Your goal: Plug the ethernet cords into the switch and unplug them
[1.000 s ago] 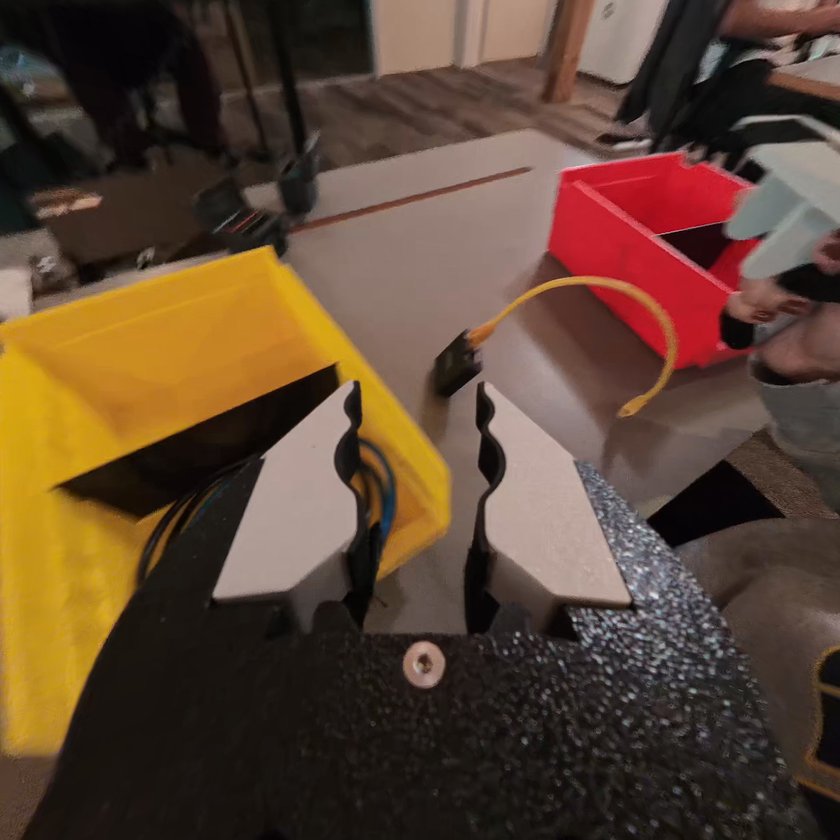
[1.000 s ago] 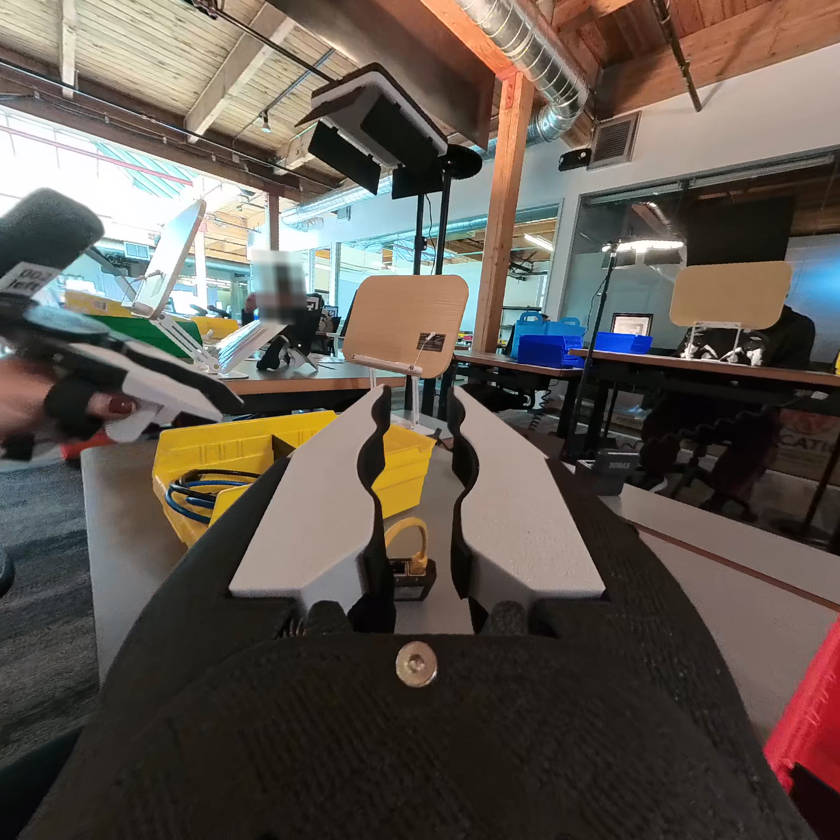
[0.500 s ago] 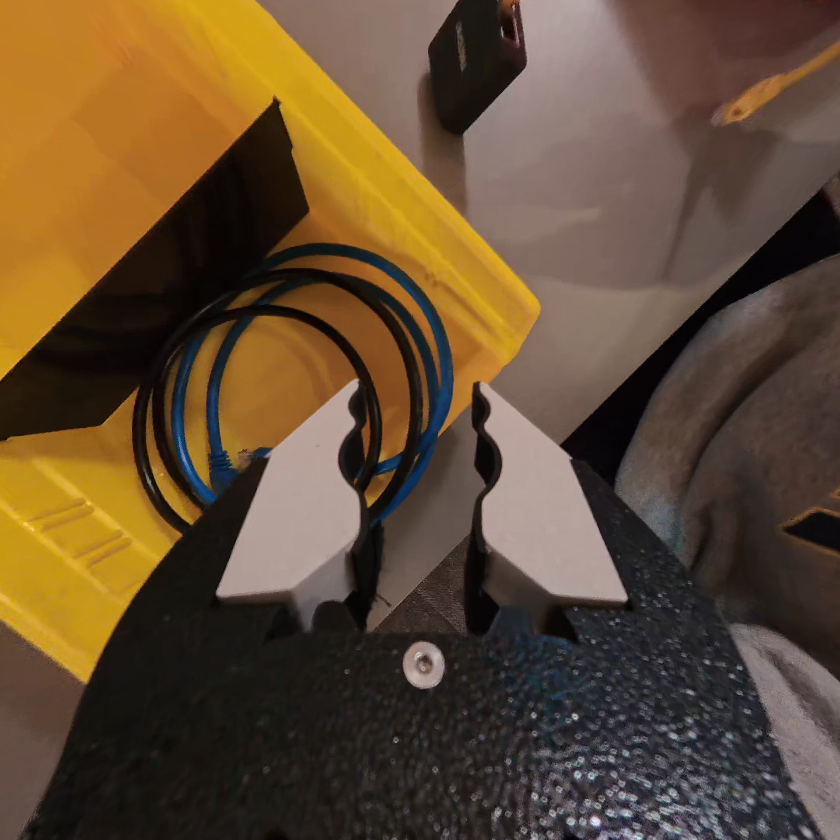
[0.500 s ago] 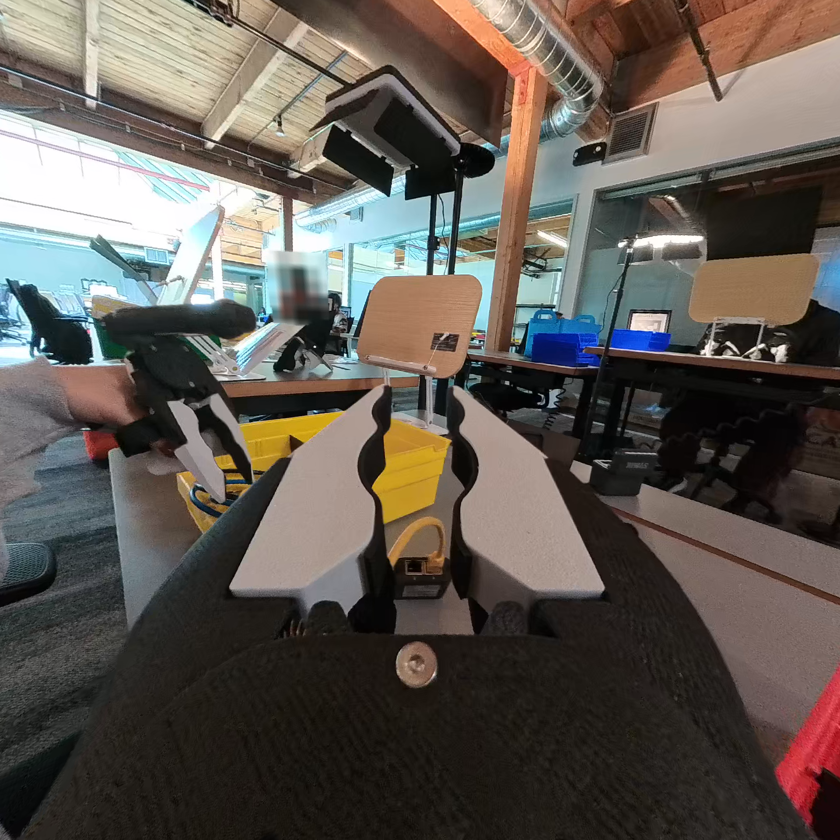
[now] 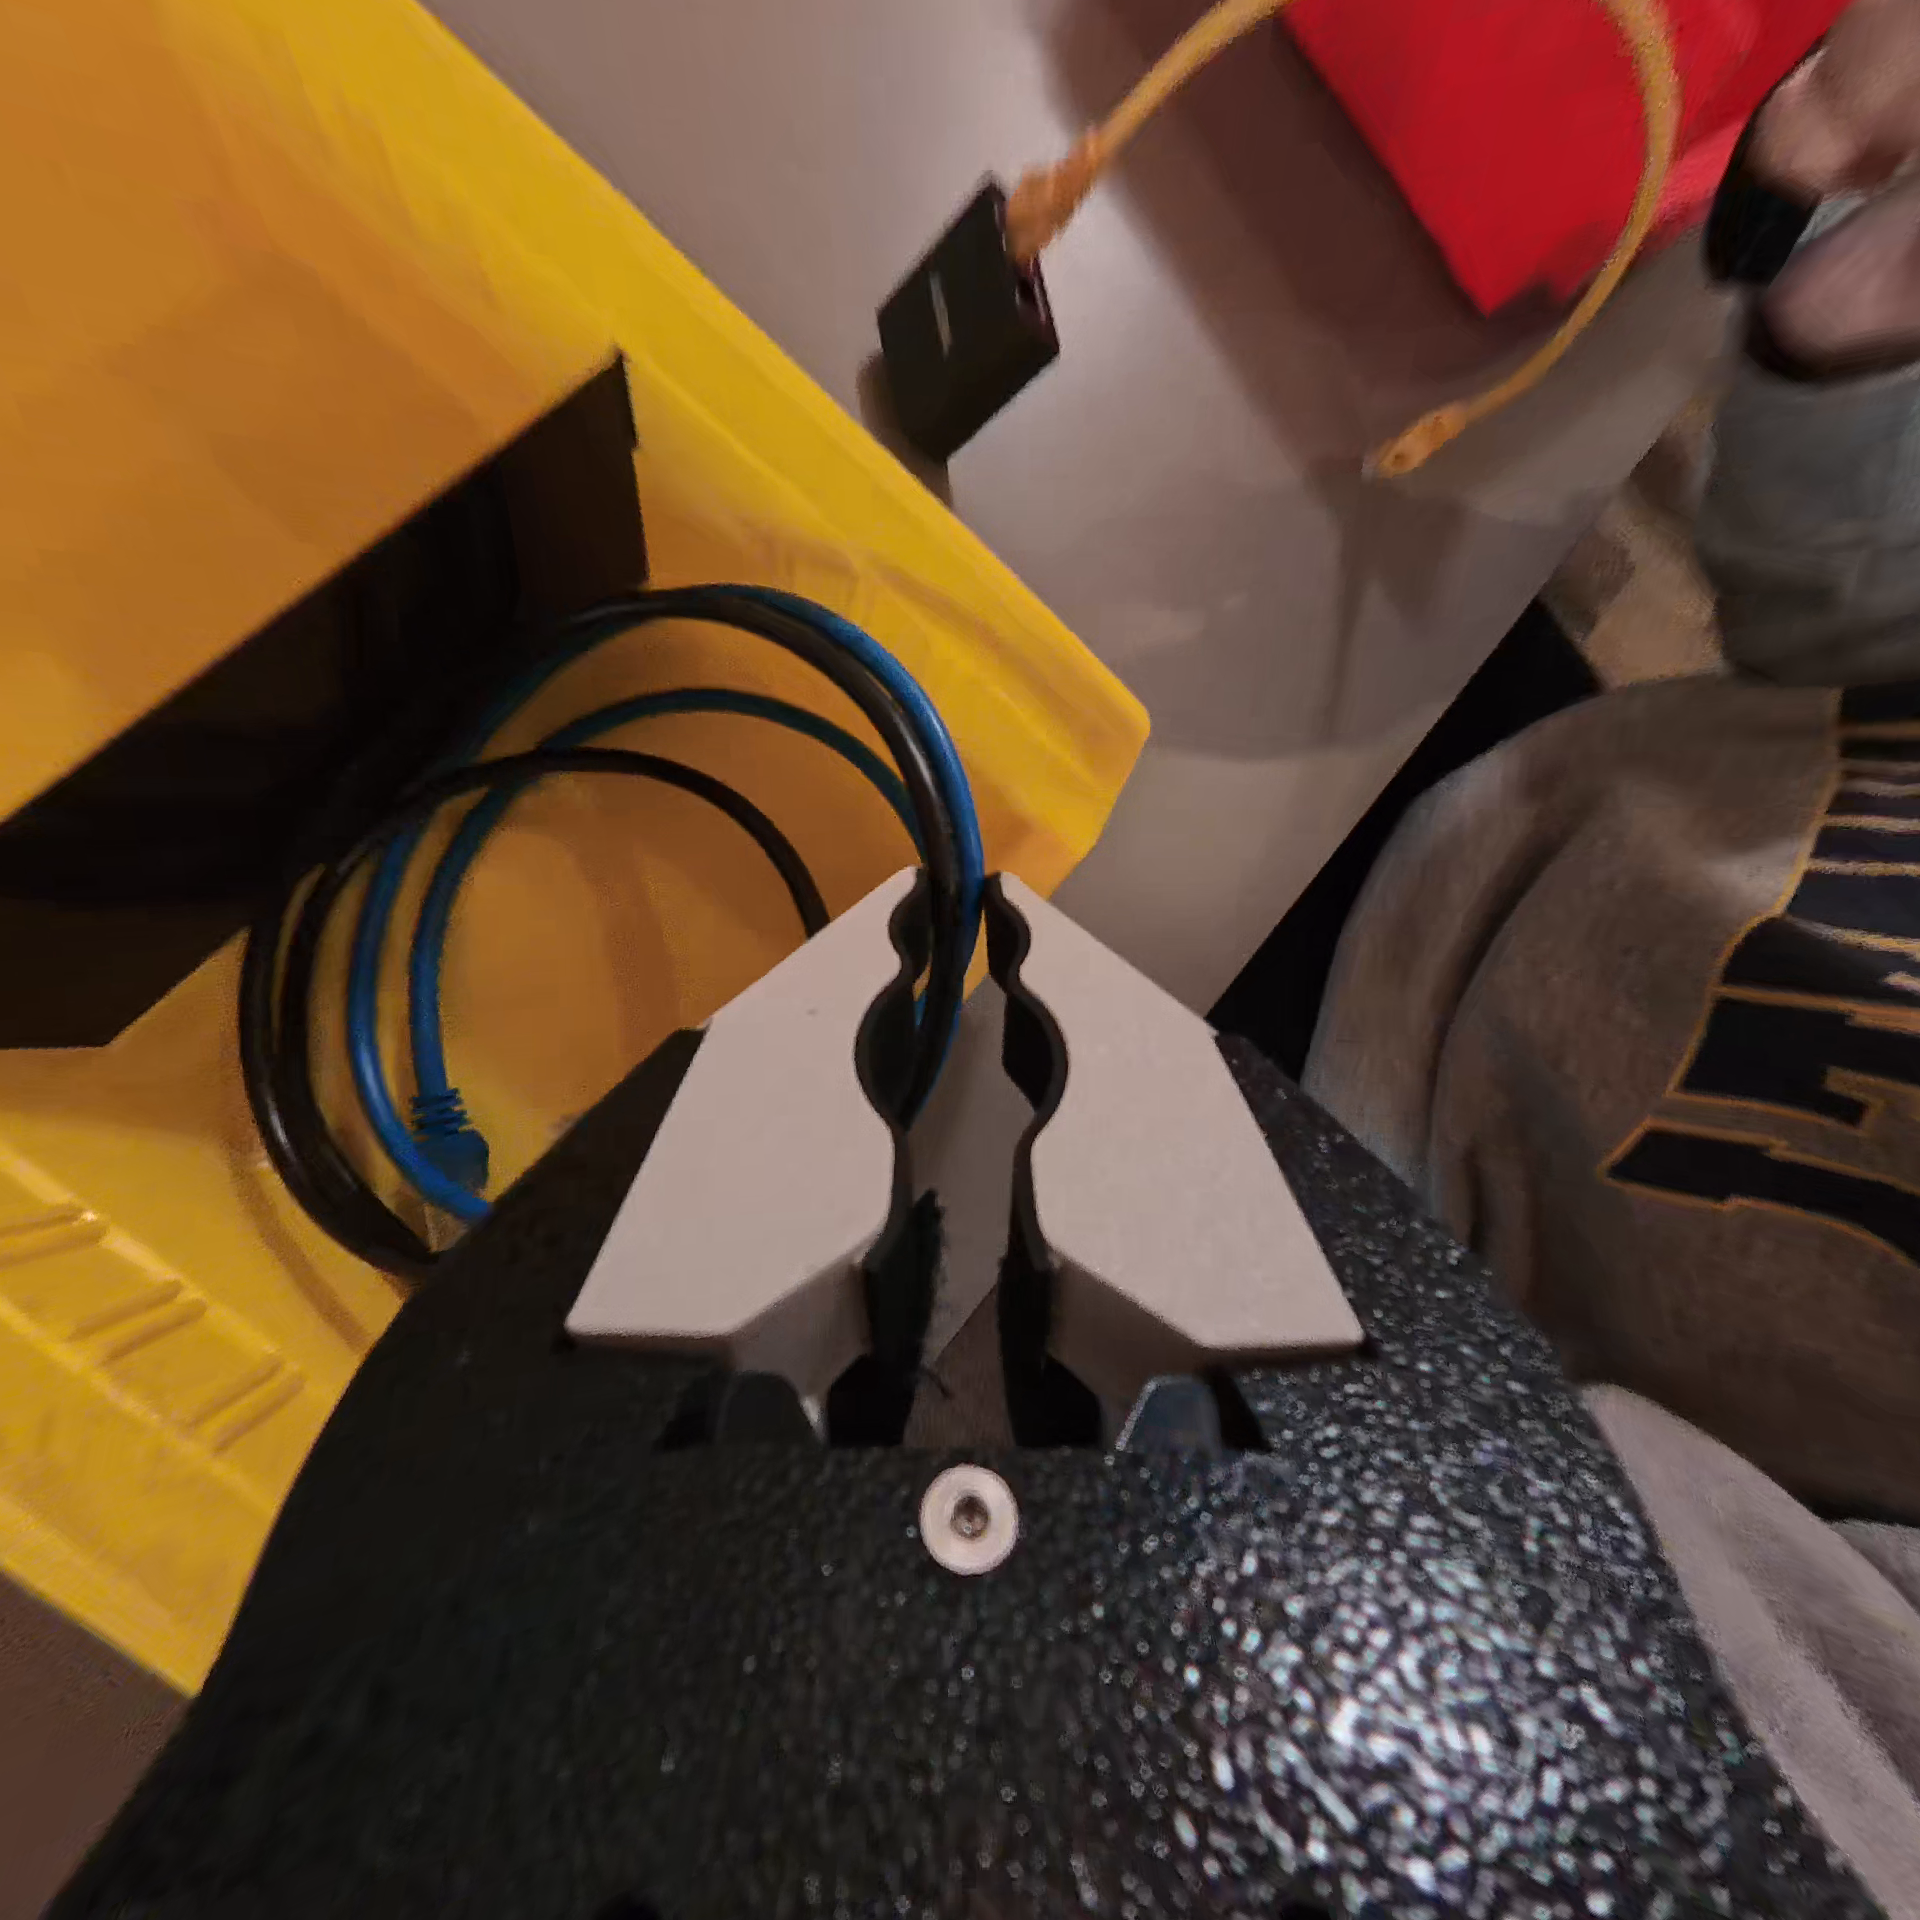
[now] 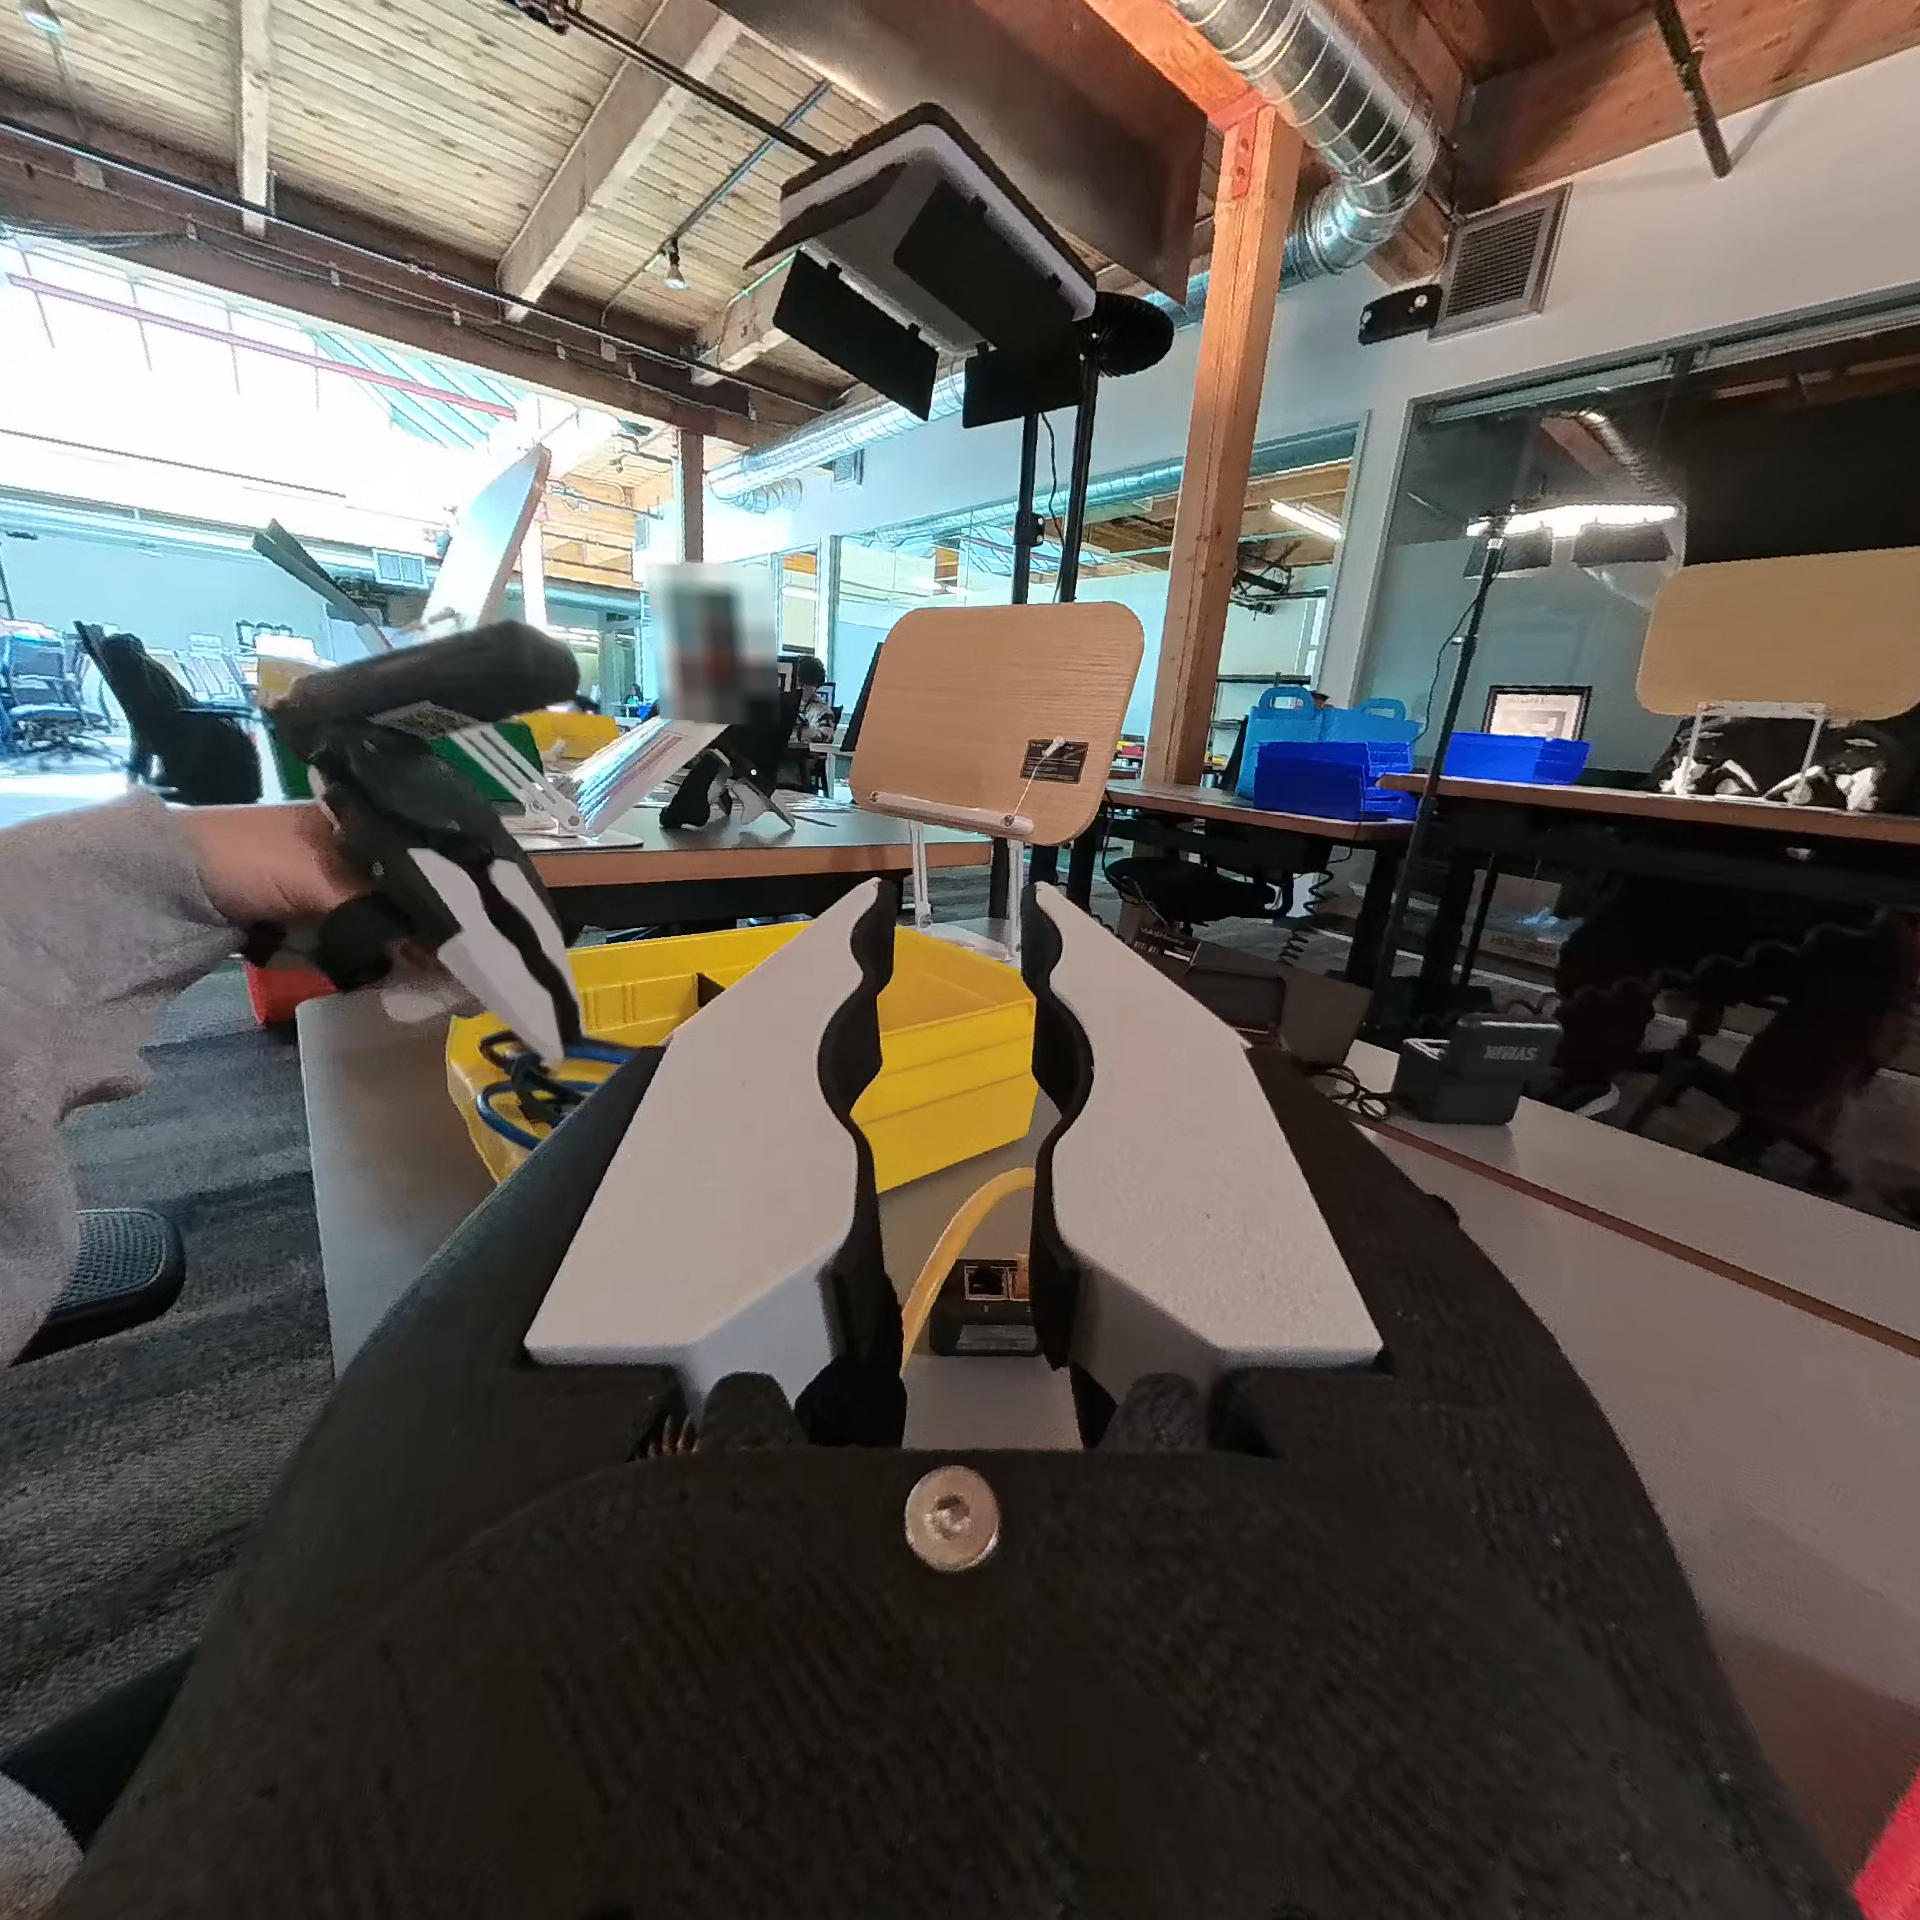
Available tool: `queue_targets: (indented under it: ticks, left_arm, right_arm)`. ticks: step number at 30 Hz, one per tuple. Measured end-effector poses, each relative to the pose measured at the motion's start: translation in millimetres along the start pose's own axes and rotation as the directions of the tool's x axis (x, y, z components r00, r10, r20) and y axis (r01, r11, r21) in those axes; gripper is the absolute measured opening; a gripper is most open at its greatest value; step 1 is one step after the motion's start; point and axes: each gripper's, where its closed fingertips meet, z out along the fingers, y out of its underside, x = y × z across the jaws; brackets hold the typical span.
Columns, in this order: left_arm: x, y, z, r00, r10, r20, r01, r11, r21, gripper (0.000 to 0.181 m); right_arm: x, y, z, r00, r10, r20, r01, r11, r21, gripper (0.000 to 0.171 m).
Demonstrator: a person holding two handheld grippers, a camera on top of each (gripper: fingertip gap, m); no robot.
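- Ethernet cords first, in the left wrist view: a blue cord (image 5: 940,769) and a black cord (image 5: 644,774) lie coiled in the yellow bin (image 5: 260,343). The left gripper (image 5: 951,894) has its fingers drawn close around both loops at the tips, though whether they pinch one or both cannot be told.
- Farther off, the small black switch (image 5: 961,312) sits on the grey table (image 5: 1195,582) with a yellow cord (image 5: 1621,260) already plugged in, its free end lying near the red bin (image 5: 1507,135).
- Risk: lifting could drag both tangled cords out together.
- Right wrist view: the right gripper (image 6: 956,904) is spread, holding nothing, hovering above the switch (image 6: 982,1314).
- Unsteadied, the light switch could slide when a plug is pushed in.
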Motion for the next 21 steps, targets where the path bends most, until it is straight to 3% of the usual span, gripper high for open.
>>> queue_targets:
  ticks: [8,14,17,21]
  left_arm:
    - [-11.0,-27.8,-49.2,0.995,-0.097,-0.002,0.093,0.949,0.302,0.003]
    - [-30.3,-53.2,-81.7,0.984,-0.124,0.128,0.043,0.862,0.505,0.003]
    - [-35.1,-61.0,-91.0,0.975,-0.158,0.154,0.045,0.826,0.561,0.003]
    - [-23.8,-59.1,-83.9,0.988,-0.152,0.039,0.107,0.833,0.543,0.003]
  right_arm:
    - [-3.6,3.0,1.8,1.000,0.021,0.015,-0.021,1.000,-0.006,0.022]
    - [-6.4,4.1,3.0,1.000,0.022,0.022,-0.022,1.000,-0.012,0.022]
    - [-7.1,4.3,3.2,0.999,0.027,0.026,-0.027,1.000,-0.013,0.022]
    - [-6.6,4.0,2.9,0.999,0.033,0.026,-0.033,0.999,-0.010,0.022]
